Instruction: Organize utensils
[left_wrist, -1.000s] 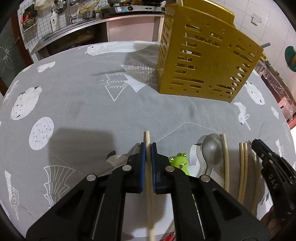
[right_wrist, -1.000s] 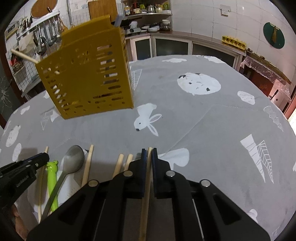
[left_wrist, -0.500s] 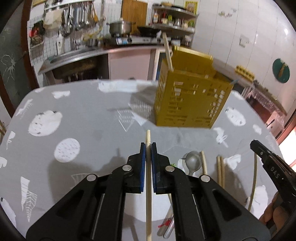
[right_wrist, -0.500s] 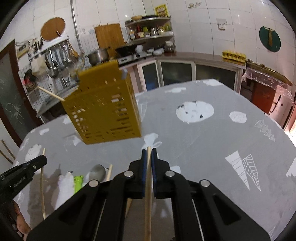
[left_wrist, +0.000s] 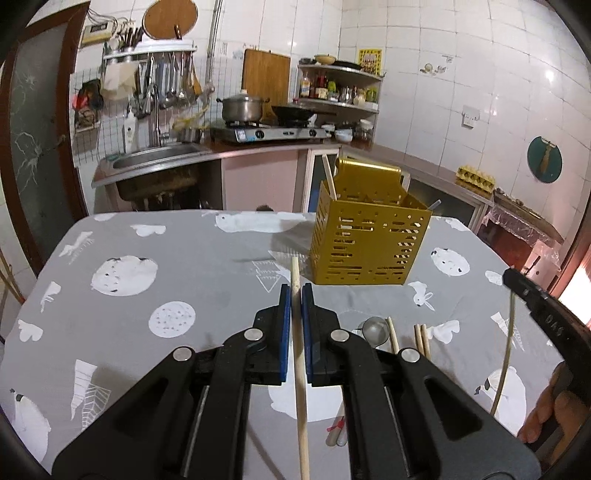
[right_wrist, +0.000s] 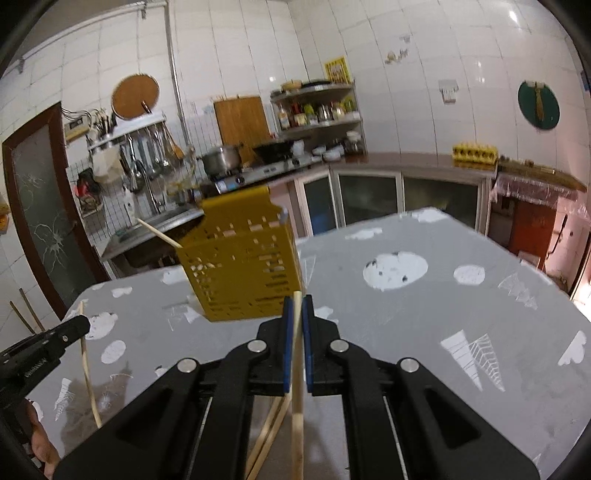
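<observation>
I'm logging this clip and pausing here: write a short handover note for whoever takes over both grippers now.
Left gripper: shut on a pale wooden chopstick, raised above the table.
Right gripper: shut on another wooden chopstick, also raised.
Yellow slotted plastic utensil caddy stands ahead; one chopstick already leans inside.
Left on the grey patterned tablecloth: a metal spoon and loose chopsticks.

utensil basket (left_wrist: 367, 242) on table (left_wrist: 207, 254), one chopstick (left_wrist: 328, 178) in it; spoon (left_wrist: 375, 327) and chopsticks (left_wrist: 422, 339) before it

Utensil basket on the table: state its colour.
Mustard yellow utensil basket, clearest in the left wrist view.
</observation>
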